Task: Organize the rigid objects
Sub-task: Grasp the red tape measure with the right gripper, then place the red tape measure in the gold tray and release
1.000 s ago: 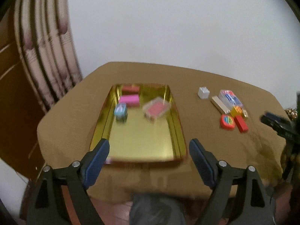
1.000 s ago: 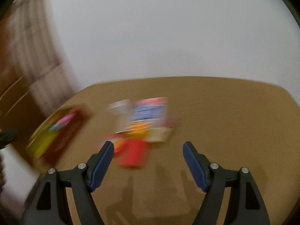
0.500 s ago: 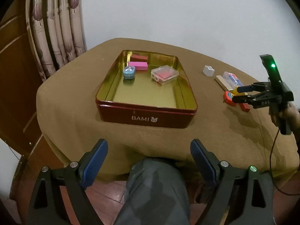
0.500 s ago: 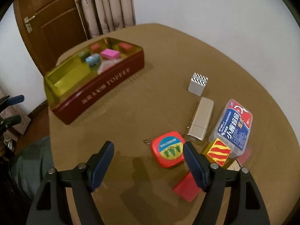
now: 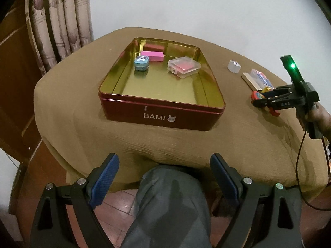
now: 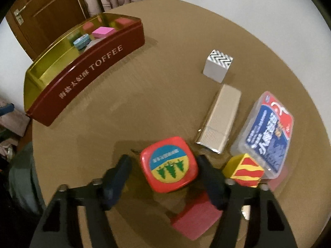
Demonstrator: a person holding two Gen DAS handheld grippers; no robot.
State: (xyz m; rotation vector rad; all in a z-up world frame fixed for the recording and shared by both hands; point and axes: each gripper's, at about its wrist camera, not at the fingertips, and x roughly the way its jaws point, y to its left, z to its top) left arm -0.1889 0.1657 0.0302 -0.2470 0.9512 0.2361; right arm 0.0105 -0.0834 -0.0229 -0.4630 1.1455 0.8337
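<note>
A red tin (image 5: 161,119) with a gold inside stands on the table; it also shows in the right wrist view (image 6: 93,66). In it lie a pink block (image 5: 153,55), a dark red block (image 5: 154,46), a small blue tin (image 5: 141,62) and a clear case (image 5: 184,67). My right gripper (image 6: 165,171) is open, its fingers on either side of a red square tape measure (image 6: 168,165). My left gripper (image 5: 164,175) is open and empty, held off the table's front edge above a knee.
Around the tape measure lie a red block (image 6: 194,221), a yellow-and-red striped block (image 6: 244,170), a silver bar (image 6: 221,119), a clear case with a blue label (image 6: 266,132) and a zigzag-topped white cube (image 6: 218,66). A door (image 6: 41,16) and curtains (image 5: 60,24) stand behind.
My right gripper has moved down and forward, so the red tape measure now sits between its fingers. My left gripper has barely moved in the last half second.
</note>
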